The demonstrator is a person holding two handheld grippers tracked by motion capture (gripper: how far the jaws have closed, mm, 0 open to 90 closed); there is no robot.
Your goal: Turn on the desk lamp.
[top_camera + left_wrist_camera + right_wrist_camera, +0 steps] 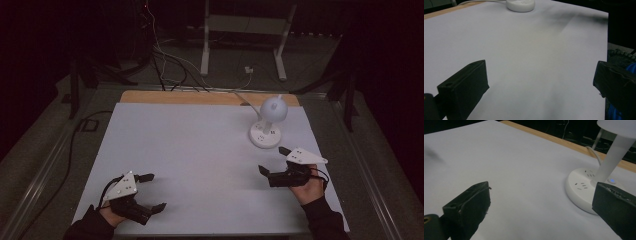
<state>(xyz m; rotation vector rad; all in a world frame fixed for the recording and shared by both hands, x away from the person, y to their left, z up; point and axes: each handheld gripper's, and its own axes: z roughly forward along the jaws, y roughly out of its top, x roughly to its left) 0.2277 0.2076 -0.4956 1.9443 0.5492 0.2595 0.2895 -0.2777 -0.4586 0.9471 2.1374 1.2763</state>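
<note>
A white desk lamp (270,120) with a round head stands on a round base (584,190) that carries socket holes and a small blue light (612,180). It sits at the back right of the white table (200,150). My right gripper (272,160) is open, just in front of the lamp base, with nothing between its jaws. The lamp's stem (612,156) rises close to the right jaw in the right gripper view. My left gripper (152,191) is open near the front left edge and holds nothing. The lamp base (520,5) lies far off in the left gripper view.
A white cord (242,97) runs from the lamp over the table's wooden back edge (200,97). Behind the table are cables on the floor (170,65) and a white desk frame (245,35). The room is dark.
</note>
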